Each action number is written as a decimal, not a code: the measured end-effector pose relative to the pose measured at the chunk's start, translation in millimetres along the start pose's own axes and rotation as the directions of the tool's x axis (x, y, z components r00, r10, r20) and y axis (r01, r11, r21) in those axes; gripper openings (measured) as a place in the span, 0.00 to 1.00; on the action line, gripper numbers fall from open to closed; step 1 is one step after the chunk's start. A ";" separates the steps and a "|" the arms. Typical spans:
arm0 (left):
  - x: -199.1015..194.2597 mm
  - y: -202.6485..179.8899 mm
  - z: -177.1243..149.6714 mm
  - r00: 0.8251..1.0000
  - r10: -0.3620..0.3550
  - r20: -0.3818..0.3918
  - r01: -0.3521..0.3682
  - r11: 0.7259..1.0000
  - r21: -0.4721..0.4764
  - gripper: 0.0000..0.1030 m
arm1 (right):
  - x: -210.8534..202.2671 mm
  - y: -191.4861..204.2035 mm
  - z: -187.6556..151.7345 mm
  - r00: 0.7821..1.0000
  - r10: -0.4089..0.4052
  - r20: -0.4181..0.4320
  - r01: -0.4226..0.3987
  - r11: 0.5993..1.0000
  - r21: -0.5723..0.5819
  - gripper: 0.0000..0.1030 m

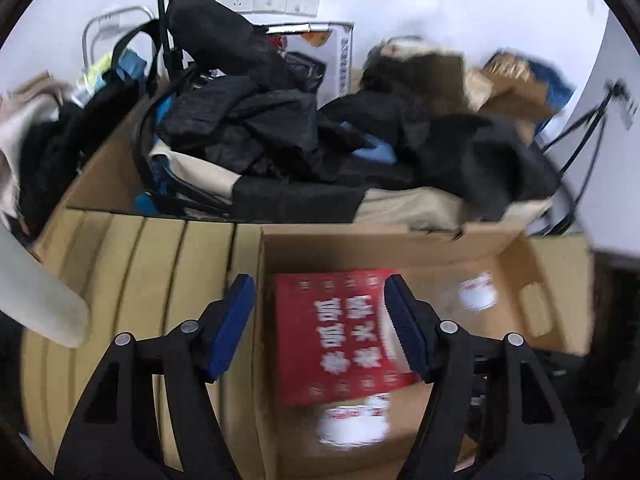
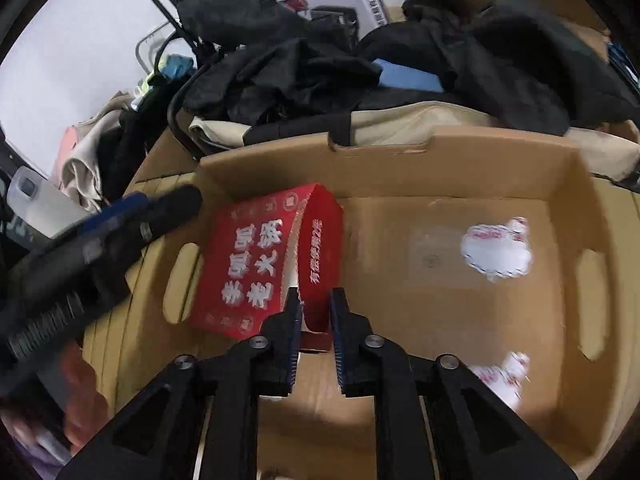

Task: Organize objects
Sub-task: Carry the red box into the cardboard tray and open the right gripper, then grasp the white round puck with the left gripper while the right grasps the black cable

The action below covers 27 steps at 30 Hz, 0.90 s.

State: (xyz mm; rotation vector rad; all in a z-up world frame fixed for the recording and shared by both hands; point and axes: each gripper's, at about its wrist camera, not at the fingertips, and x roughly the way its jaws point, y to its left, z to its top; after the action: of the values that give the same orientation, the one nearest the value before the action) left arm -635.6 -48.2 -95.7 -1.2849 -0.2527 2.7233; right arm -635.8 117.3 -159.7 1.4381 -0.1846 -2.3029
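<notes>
Behind everything I see a heap of dark clothing [image 2: 304, 68] and bags spilling over a large carton against the wall, which I take to be the clutter waiting to be sorted. In front of it sits the open cardboard box [image 2: 440, 168], its floor mostly bare apart from some white stickers, so I judge it is the place things are being gathered into. The red box [image 2: 244, 264] lies inside it, pushed toward the left wall near the handle cut-out, printed face up. My right gripper [image 2: 315, 312] has its fingers drawn close on the near edge of the red box, pinching the thin side flap; I read that as holding it to settle or square it in the corner. My left gripper [image 1: 320, 320] hangs above the cardboard box with its blue pads spread wide and nothing between them, probably held clear so the right can work, ready for the next item.
</notes>
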 end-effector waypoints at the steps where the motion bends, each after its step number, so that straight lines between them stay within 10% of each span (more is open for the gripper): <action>1: -9.9 3.9 -1.5 0.999 -0.026 0.030 0.027 1.000 -0.014 0.78 | -2.4 -0.9 -1.7 1.000 0.020 0.005 -0.020 1.000 -0.004 0.15; 10: -106.9 -14.7 -3.4 0.995 0.043 0.094 -0.053 0.993 0.109 0.88 | -112.5 -26.2 -16.1 0.986 -0.124 0.112 0.140 0.979 -0.148 0.23; 14: -173.2 -20.6 -14.6 0.990 0.121 0.069 -0.131 0.977 0.170 0.96 | -197.6 -45.8 -35.9 0.966 -0.206 0.159 0.230 0.961 -0.151 0.91; 20: -273.2 -24.8 -63.7 0.993 0.117 0.017 -0.118 0.980 0.158 0.99 | -308.5 -55.2 -88.0 0.950 -0.247 0.193 0.266 0.961 -0.077 0.91; 27: -378.1 -33.9 -164.2 0.979 0.124 0.164 -0.153 0.971 0.184 1.00 | -380.9 -4.9 -184.1 0.924 -0.252 0.289 0.315 0.929 -0.196 0.91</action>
State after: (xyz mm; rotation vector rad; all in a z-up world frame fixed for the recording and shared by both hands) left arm -268.1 -66.2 93.3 -1.0836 0.0948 2.8797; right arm -330.3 298.9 69.8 1.0998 0.2400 -2.6386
